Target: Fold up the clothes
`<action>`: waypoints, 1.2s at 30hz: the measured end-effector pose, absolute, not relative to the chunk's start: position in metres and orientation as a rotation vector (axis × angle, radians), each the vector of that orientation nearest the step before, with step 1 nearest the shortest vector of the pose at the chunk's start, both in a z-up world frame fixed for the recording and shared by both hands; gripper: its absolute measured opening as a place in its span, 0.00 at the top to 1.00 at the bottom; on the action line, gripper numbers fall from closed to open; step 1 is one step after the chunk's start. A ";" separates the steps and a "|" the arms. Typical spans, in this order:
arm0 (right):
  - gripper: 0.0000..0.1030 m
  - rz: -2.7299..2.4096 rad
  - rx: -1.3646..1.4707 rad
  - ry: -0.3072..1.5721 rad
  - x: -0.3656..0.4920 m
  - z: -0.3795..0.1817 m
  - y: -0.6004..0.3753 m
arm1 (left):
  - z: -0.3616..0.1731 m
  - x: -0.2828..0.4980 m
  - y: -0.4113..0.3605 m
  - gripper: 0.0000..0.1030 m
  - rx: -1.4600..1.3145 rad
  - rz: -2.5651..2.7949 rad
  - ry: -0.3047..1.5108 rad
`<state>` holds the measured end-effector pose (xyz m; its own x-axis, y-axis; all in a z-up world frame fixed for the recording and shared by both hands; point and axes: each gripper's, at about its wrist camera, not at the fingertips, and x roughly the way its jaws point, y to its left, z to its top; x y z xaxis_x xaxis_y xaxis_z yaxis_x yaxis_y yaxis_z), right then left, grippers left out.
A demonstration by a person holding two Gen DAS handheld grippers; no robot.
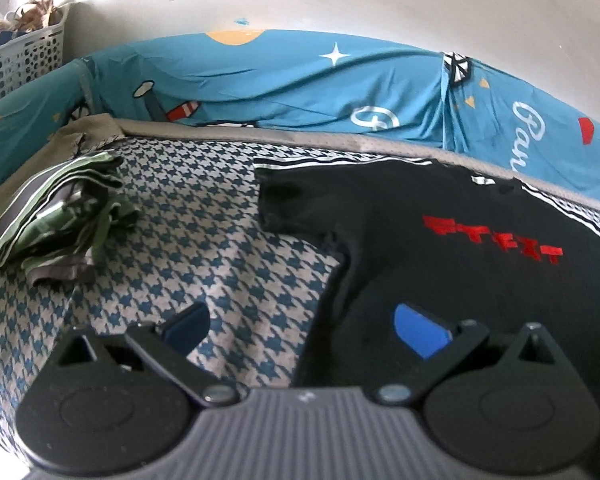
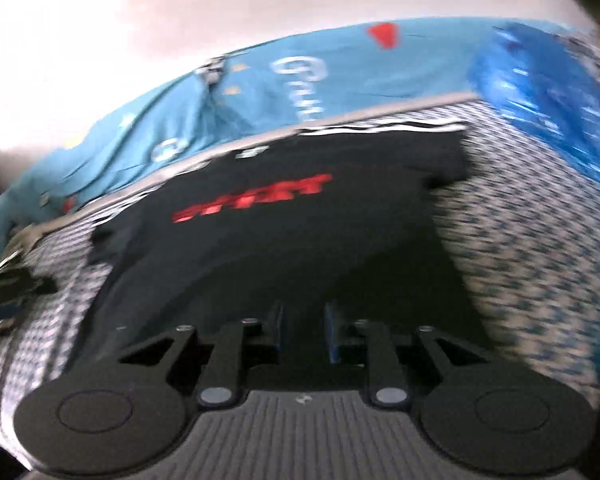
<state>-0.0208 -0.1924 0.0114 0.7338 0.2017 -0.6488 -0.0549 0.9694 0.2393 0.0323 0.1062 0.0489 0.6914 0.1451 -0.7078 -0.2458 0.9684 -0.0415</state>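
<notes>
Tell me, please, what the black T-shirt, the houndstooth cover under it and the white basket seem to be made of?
Black T-shirt: soft matte knit, probably cotton; it lies limp, with a red print.
Houndstooth cover: woven fabric, matte; it creases gently.
White basket: likely rigid plastic; its walls are perforated in a regular pattern.

Two hand-held grippers are tilting downward, the left gripper (image 1: 304, 330) standing with its blue-padded fingers (image 1: 418, 334) spread wide, the right gripper (image 2: 303, 330) holding a narrow, empty gap between its fingers.
</notes>
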 end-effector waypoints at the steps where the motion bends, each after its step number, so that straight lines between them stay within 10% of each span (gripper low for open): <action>1: 0.78 0.115 0.220 0.741 -0.022 0.008 -0.202 | 0.048 0.033 0.105 0.00 -0.136 0.216 0.780; 27: 0.37 -0.093 0.259 0.909 -0.045 -0.040 -0.268 | 0.041 0.041 0.086 0.00 -0.128 0.193 0.802; 36: 0.93 -0.065 0.172 0.880 -0.051 -0.037 -0.255 | 0.036 0.042 0.084 0.00 -0.114 0.194 0.818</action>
